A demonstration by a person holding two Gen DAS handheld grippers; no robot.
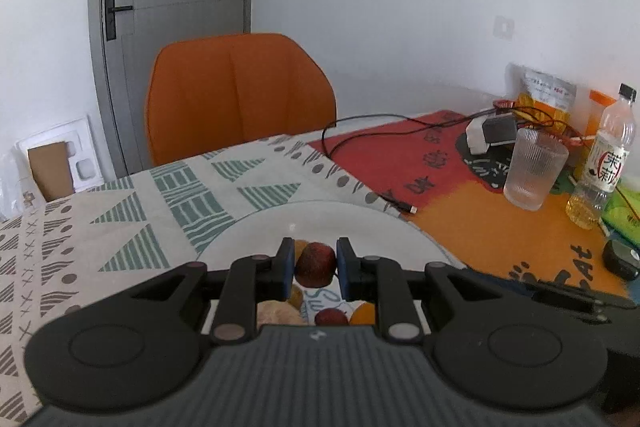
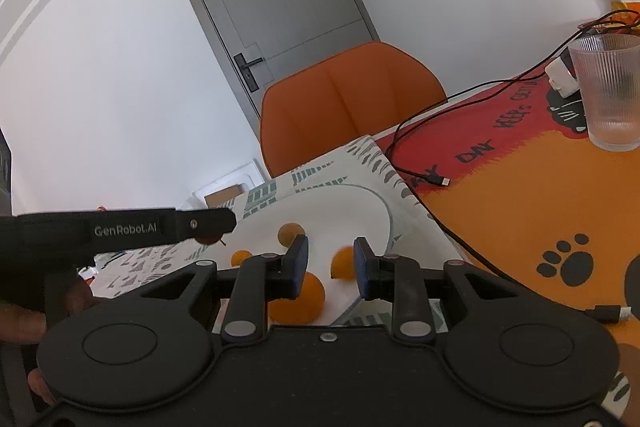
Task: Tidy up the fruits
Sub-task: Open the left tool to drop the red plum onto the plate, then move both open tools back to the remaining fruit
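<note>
Left gripper (image 1: 313,264) first: its blue pads are pressed onto a small dark-red fruit (image 1: 315,264), holding it over the white plate (image 1: 256,227), and the wrinkled skin suggests a dried date or a lychee, though I cannot tell which. Below it on the plate lie more pieces: a pale beige one (image 1: 278,313) at about seven o'clock of the held fruit, a second red one (image 1: 330,316) at six, an orange one (image 1: 363,313) at five. On to the right gripper (image 2: 331,269): jaws narrowly parted with nothing between the pads, hovering over the same plate (image 2: 360,211), small oranges around it, one (image 2: 308,297) at seven o'clock of the tips, one (image 2: 343,264) showing in the gap on the plate beneath, a duller one (image 2: 289,233) at eleven. From that view the left gripper reaches in at nine o'clock, its fruit peeking out beneath the tip. The ribbed glass (image 2: 610,91) stands well apart at two o'clock on the orange mat (image 2: 520,195). Handling, as I judge it: these fruits are light and round, so they may roll; the red one looks soft-skinned, so a gentle squeeze across its widest middle; the oranges are firmer, smooth, best pinched across the equator.
</note>
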